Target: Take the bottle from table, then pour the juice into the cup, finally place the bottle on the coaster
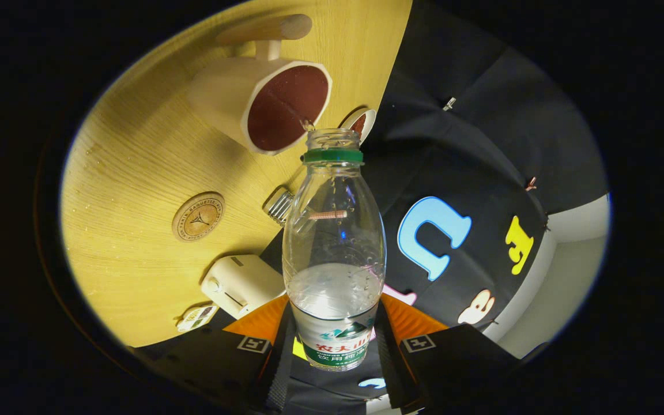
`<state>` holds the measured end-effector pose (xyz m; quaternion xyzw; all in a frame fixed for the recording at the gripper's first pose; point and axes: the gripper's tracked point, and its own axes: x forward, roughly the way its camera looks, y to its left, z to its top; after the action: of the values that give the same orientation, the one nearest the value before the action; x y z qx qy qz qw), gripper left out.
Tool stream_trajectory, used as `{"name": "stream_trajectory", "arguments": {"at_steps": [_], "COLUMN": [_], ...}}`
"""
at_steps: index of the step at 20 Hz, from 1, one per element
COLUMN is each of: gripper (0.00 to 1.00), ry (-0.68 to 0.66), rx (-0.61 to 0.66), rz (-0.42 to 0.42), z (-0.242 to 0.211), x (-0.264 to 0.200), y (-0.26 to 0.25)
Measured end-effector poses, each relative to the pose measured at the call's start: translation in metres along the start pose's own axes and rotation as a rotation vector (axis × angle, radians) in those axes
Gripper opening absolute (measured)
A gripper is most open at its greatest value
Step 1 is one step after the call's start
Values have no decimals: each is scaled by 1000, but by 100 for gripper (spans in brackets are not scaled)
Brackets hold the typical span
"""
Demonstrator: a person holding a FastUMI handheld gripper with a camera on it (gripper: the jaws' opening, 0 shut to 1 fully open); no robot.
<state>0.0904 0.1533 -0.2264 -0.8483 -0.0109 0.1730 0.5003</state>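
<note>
Gripper view first, starting close: the gripper (335, 346) has its two fingers pressed on the low, labelled part of the bottle (334, 253), one on each side, so it holds the bottle tight. The gap between the fingers is just as wide as the bottle.

The bottle is see-through plastic, round and smooth, fat in the middle and thin at the neck. It has a green ring near the top and no cap on. Some clear liquid sits in the lower part, and little drops cling to the inside. The whole scene looks tipped over, so I think the bottle is leaning for the pour.

Its open mouth is right by the rim of the cup (263, 101), just beyond the fingers. The cup is pale and smooth, with flat sides, a dark reddish inside and a handle sticking out. To pour well, I would keep the mouth over the cup's opening and tip slowly, so the liquid does not splash out. Small drops on the table (130, 173) show how easily it spills.

The table is yellow wood with fine lines. On it, nearer than the cup, lies the coaster (197, 217), a flat round wooden disc with a mark in the middle. The bottle should go there last.
</note>
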Motion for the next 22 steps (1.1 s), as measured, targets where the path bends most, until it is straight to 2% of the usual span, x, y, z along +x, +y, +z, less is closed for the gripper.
{"name": "stream_trajectory", "arguments": {"at_steps": [8,13,19,22], "gripper": [68,68,69,69], "ry": [-39,-57,-73,-78], "rx": [-71,-49,255,476], "rz": [-48,-46,68,126], "z": [-4,1,19,29], "x": [9,7,0,-6], "y": [-14,-13,16,29]}}
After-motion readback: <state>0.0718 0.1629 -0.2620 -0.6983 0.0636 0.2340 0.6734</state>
